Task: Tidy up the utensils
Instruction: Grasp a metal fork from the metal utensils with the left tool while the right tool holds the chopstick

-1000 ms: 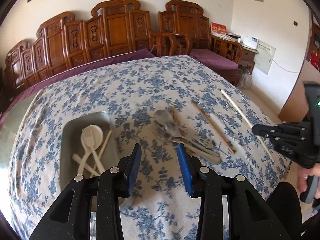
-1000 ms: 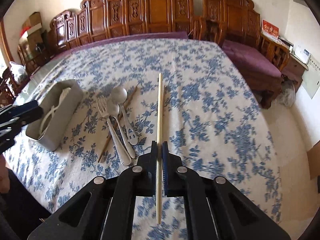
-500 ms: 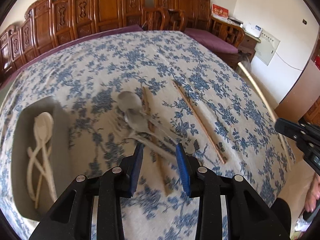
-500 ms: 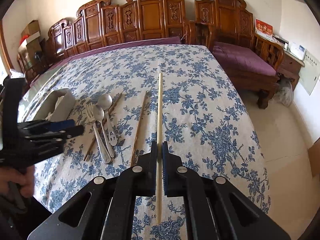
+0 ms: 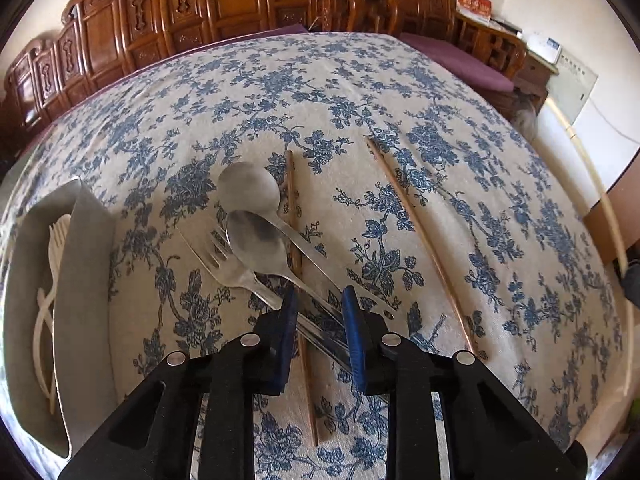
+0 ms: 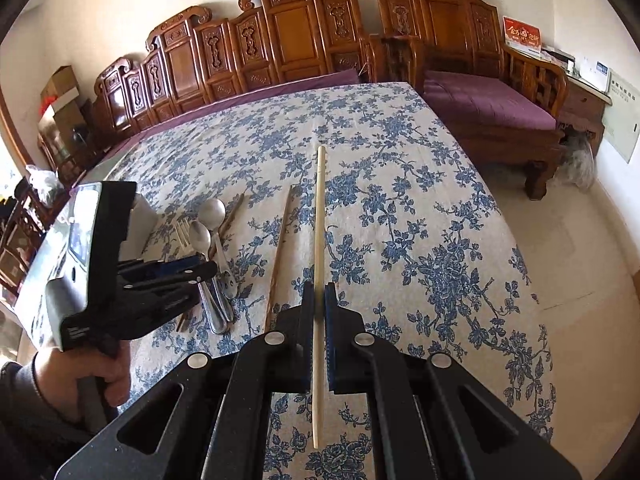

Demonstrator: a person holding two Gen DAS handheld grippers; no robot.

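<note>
The left tongs (image 5: 319,294) are standing narrowly open and have just been closing, with the handles of the metal spoons (image 5: 256,236) and the metal fork (image 5: 224,268) lying between the blue pads (image 5: 354,332); whether the pads are pressing on them I cannot tell. A brown chopstick (image 5: 294,220) is running under those handles, and a second brown chopstick (image 5: 416,228) is lying apart to the right. The right tongs (image 6: 319,292) are clamping tight on a pale chopstick (image 6: 319,216), which is sticking out ahead over the cloth and also back behind the pads. A hand (image 6: 100,376) is gripping the left tool's handle.

The counter (image 5: 360,80) is wearing a cream cloth with blue flowers. At its left edge a grey tray (image 5: 24,320) is holding pale plastic utensils (image 5: 52,264). Carved wooden benches (image 6: 280,36) with purple cushions (image 6: 488,96) are lining the walls. A red card (image 6: 522,36) is bearing gold characters, too small to read.
</note>
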